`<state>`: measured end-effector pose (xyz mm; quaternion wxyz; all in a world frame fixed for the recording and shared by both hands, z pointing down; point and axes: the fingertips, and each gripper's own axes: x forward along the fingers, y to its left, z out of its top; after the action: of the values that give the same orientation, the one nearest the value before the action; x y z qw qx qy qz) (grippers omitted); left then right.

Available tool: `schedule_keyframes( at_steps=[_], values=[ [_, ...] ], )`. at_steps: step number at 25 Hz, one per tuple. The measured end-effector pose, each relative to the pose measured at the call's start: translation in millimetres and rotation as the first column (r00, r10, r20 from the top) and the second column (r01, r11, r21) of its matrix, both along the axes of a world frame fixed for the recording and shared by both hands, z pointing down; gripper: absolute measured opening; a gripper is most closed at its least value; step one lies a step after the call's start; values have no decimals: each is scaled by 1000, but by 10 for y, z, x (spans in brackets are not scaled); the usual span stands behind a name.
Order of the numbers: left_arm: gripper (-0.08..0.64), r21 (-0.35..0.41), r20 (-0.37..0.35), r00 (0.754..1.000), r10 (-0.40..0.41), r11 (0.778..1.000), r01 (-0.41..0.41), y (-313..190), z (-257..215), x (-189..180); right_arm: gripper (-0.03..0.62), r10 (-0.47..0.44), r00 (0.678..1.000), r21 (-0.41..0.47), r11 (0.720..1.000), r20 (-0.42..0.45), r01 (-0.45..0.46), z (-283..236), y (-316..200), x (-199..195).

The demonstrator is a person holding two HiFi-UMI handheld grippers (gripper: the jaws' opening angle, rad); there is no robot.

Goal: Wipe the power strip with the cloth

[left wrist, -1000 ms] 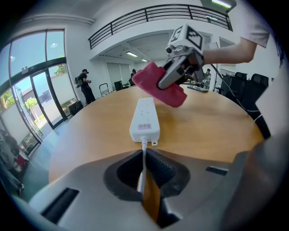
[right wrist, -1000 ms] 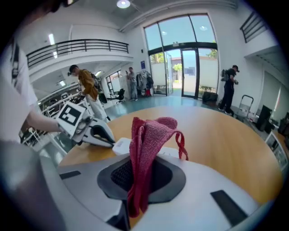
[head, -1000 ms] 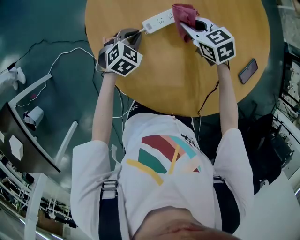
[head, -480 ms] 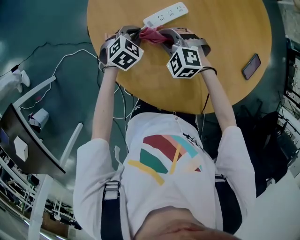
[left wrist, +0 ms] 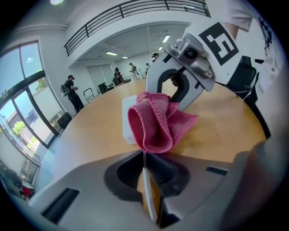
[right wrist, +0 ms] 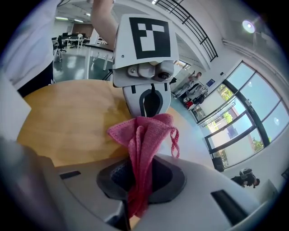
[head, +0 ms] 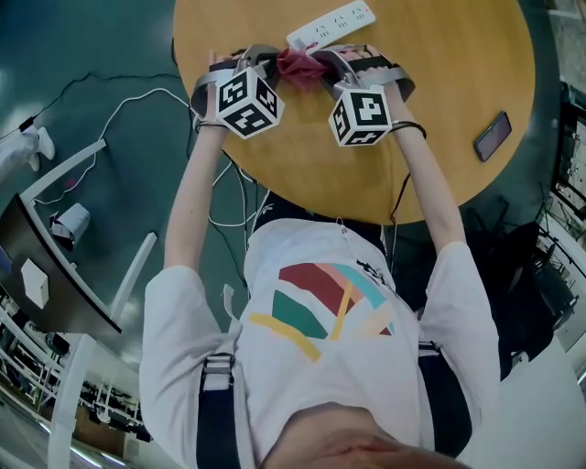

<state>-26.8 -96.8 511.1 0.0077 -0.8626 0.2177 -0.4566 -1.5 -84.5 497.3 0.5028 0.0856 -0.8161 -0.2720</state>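
A white power strip (head: 330,23) lies on the round wooden table (head: 439,73) at its far side. Just in front of the strip's left end hangs a bunched pink cloth (head: 298,66), with my right gripper (head: 320,60) shut on it. In the right gripper view the cloth (right wrist: 144,144) sticks out from between the shut jaws of my right gripper (right wrist: 140,171). My left gripper (head: 268,60) faces it from the left, jaws nearly together on a thin white cord (left wrist: 146,194) at the strip's end. The cloth (left wrist: 156,124) partly hides the strip (left wrist: 128,124) in the left gripper view.
A dark phone (head: 494,136) lies near the table's right edge. White cables (head: 137,101) trail over the floor at the left, beside a desk (head: 55,275). People (left wrist: 72,92) stand far off in the hall.
The right gripper has rolled over and carried the cloth left and nearer, from above the strip's right part to just beside the left gripper. The left gripper has stayed put.
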Motion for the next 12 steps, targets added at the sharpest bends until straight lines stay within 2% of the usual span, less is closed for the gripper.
schedule_keyframes(
  at_steps=[7,12],
  values=[
    [66,-17,18,999,49,999,-49,0,13,20,39,17,1000,0,1000,-2,-17,11,-119,154],
    [66,-15,20,998,59,998,-58,-14,25,35,39,93,995,37,995,-35,-92,38,-439,523]
  ],
)
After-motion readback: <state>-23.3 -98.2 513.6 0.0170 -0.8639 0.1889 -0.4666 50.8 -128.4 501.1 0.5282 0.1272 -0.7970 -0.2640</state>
